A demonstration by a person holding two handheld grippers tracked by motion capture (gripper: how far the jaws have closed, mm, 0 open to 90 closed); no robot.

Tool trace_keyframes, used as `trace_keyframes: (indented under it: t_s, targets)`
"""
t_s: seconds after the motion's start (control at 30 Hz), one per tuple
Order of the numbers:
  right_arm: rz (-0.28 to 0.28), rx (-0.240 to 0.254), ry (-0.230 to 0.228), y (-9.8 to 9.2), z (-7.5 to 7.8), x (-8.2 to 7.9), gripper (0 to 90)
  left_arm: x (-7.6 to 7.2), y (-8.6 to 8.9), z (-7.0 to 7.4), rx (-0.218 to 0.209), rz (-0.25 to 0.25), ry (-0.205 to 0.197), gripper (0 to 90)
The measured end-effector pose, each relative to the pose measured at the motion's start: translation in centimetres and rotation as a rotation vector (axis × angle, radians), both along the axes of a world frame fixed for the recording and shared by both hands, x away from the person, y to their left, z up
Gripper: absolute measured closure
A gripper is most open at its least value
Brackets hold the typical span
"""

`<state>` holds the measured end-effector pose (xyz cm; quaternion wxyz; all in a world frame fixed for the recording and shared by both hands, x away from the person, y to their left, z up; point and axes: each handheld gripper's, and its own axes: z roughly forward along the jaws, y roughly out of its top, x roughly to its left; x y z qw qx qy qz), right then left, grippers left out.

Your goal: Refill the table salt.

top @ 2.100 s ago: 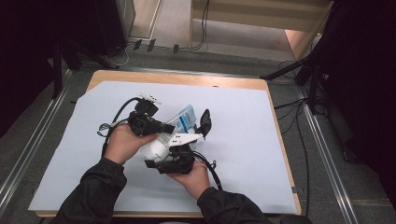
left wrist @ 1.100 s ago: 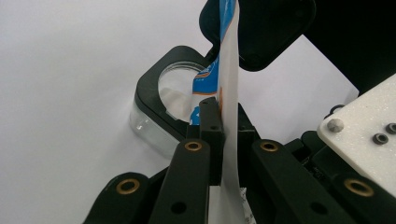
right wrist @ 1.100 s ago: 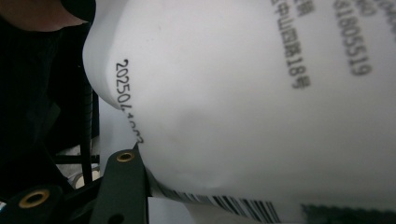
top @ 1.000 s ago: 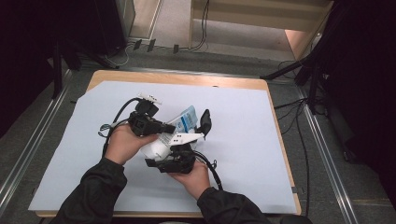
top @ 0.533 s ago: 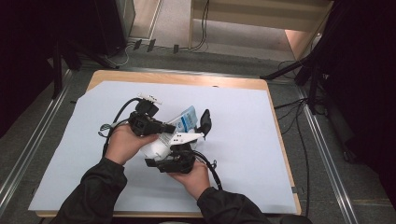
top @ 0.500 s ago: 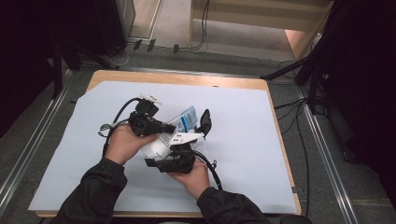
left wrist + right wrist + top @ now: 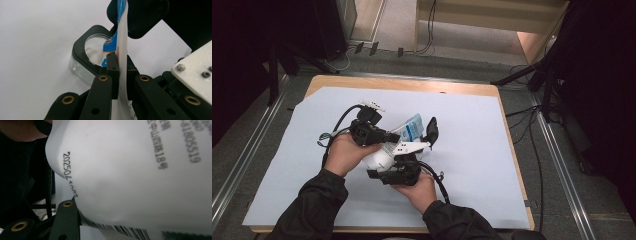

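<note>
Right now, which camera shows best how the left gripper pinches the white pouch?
The left gripper view: its black jaws are shut on the white pouch's thin flat edge. The high view shows the pouch small between both grippers. The right gripper view shows its printed side close up.

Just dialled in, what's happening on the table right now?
A person is working a white-and-blue pouch with both grippers, above the pale sheet that covers the table. The left gripper is shut on the pouch's thin flat edge, pinching it between its jaws. The right gripper grips the pouch's fuller white body from the other side. In the left gripper view a small clear container with a black rim lies on the sheet just beyond the pouch.
</note>
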<state>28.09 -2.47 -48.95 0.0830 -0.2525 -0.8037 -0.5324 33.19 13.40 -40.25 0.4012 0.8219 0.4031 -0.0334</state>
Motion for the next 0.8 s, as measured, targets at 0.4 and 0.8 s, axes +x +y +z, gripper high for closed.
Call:
trace_keyframes:
  t_s: [0.4,0.8]
  targets:
    - [-0.001,0.006,0.008,0.02,0.06,-0.03,53.7,-0.02,-0.04,0.03,0.0,0.002,0.001,88.7]
    - [-0.004,0.005,0.008,0.03,0.1,-0.05,53.8,0.0,-0.06,0.01,-0.002,0.0,0.0,88.6]
